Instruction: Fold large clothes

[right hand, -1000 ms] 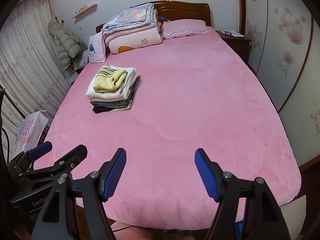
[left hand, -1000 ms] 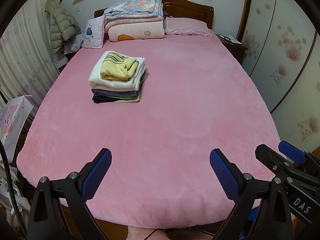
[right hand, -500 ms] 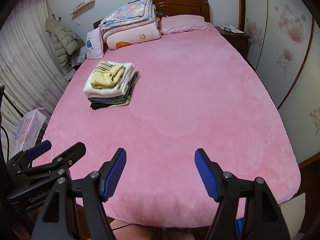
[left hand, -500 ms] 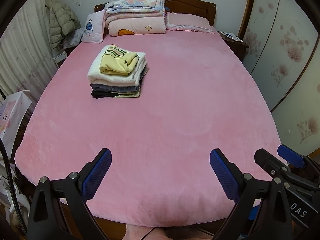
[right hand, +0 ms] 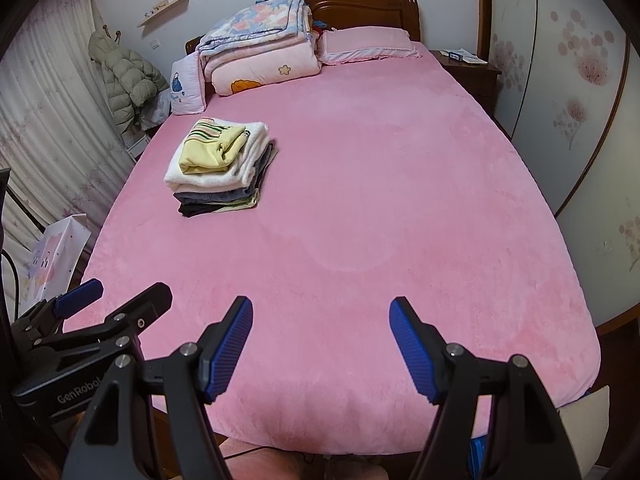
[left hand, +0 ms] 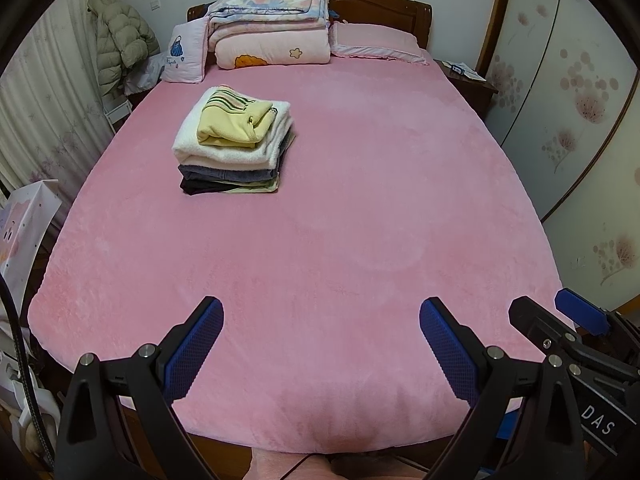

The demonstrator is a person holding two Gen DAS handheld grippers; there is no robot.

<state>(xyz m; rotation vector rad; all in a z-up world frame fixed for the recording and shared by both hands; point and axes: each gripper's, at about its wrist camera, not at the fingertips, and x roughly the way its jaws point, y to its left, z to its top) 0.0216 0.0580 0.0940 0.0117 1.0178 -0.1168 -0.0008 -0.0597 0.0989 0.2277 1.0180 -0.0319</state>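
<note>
A stack of folded clothes [left hand: 234, 146], yellow on top, then white, grey and dark layers, sits on the pink bed [left hand: 360, 220] toward its far left; it also shows in the right wrist view [right hand: 222, 166]. My left gripper [left hand: 320, 320] is open and empty above the bed's near edge. My right gripper [right hand: 321, 320] is open and empty beside it. Each gripper shows at the edge of the other's view: the right one [left hand: 560, 320] and the left one [right hand: 116, 300]. No unfolded garment is in view.
Folded quilts [left hand: 272, 24] and a pink pillow [left hand: 376, 44] lie at the headboard. A small cushion [left hand: 184, 56] leans at the left. A jacket [left hand: 120, 44] hangs by the curtain. A nightstand [left hand: 468, 80] and wardrobe doors [left hand: 580, 100] stand right. A paper bag [left hand: 24, 232] stands left.
Both grippers stay open. The views have shifted slightly; the clothes stack and headboard now sit a little lower in frame than half a second ago. Nothing on the bed moved.
</note>
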